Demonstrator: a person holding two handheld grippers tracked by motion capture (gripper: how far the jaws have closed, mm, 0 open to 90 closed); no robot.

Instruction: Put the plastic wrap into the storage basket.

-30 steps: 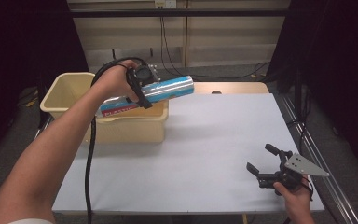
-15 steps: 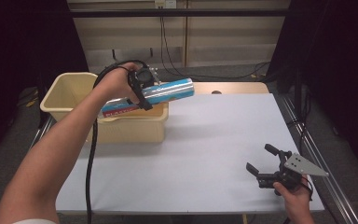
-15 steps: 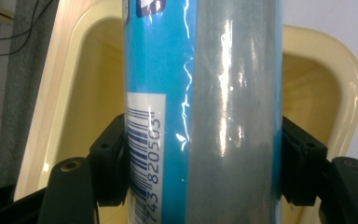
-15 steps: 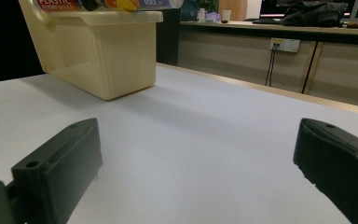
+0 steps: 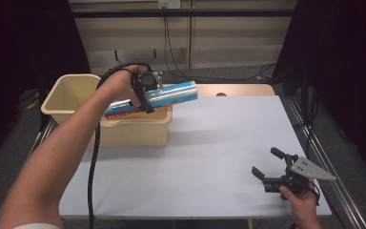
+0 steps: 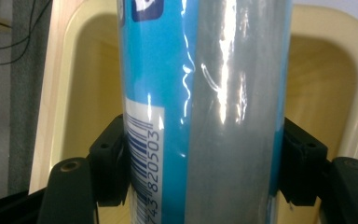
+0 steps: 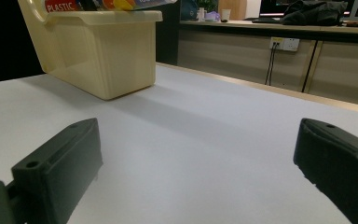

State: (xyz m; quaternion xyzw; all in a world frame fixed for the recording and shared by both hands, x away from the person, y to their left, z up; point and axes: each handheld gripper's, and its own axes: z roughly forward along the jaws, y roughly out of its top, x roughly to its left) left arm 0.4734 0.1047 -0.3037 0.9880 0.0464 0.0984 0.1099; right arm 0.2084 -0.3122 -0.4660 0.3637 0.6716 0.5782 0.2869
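Blue-and-silver foil roll (image 5: 155,97) held crosswise over the cream plastic tub (image 5: 71,90), its far end jutting past the tub's rim; left gripper (image 5: 145,88) clamped on its middle. Right gripper (image 5: 270,167) well apart from the tub, near the table's (image 5: 209,143) front corner, jaws spread, nothing between.

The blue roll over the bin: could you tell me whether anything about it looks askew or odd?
Nothing looks damaged or spilled. The blue roll lies crosswise over the cream bin, clamped in the left gripper. One end juts past the bin's rim towards the white table, so it is not yet inside.
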